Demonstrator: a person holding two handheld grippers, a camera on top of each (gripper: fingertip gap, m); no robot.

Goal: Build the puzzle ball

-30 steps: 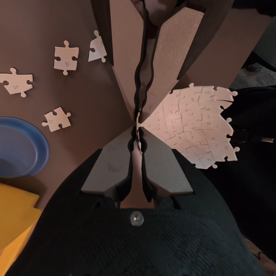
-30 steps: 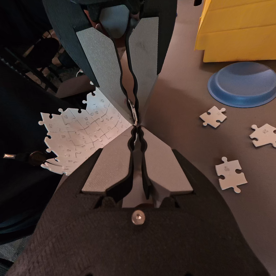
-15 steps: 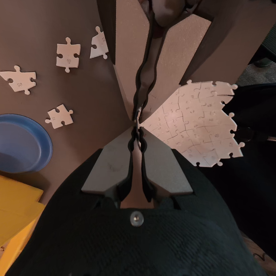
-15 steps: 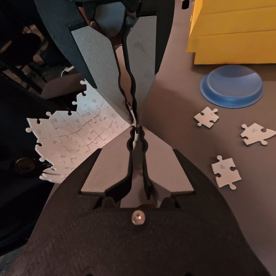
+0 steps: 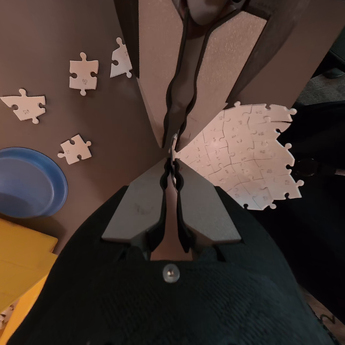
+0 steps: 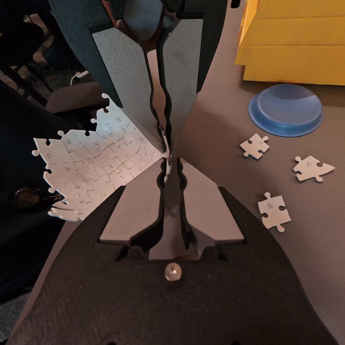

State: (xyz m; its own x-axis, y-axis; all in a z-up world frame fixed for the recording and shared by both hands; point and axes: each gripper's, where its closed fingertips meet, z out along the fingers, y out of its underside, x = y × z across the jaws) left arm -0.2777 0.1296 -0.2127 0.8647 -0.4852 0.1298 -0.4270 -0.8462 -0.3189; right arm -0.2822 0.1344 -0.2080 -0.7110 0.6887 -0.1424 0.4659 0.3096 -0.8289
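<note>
Bench: brown, plain, carrying everything but the work in hand.

Yellow bin, at the far edge of the bench. Blue dish just in front of it, upside-down by the look of it.

Puzzle ball, part-built: a curved white sheet of joined pieces, held up in the air off the bench edge, between my two tools. My left gripper is clamped on one edge of it. My right gripper meets it nose to nose; its jaws stand slightly apart there, with the sheet's thin edge lying against one of them, so I cannot tell whether it grips or only steadies.

Handling, my judgement: light, thin, stiff in each piece but weak at the joints. A twist would likely pop the tabs. Best held at the rim, both tools near each other, with little squeeze. The smooth plastic may slip.

Loose pieces, four, flat on the bench near the dish, well apart from each other.

Writing: each piece bears a small printed number with an arrow. No brand seen.
</note>
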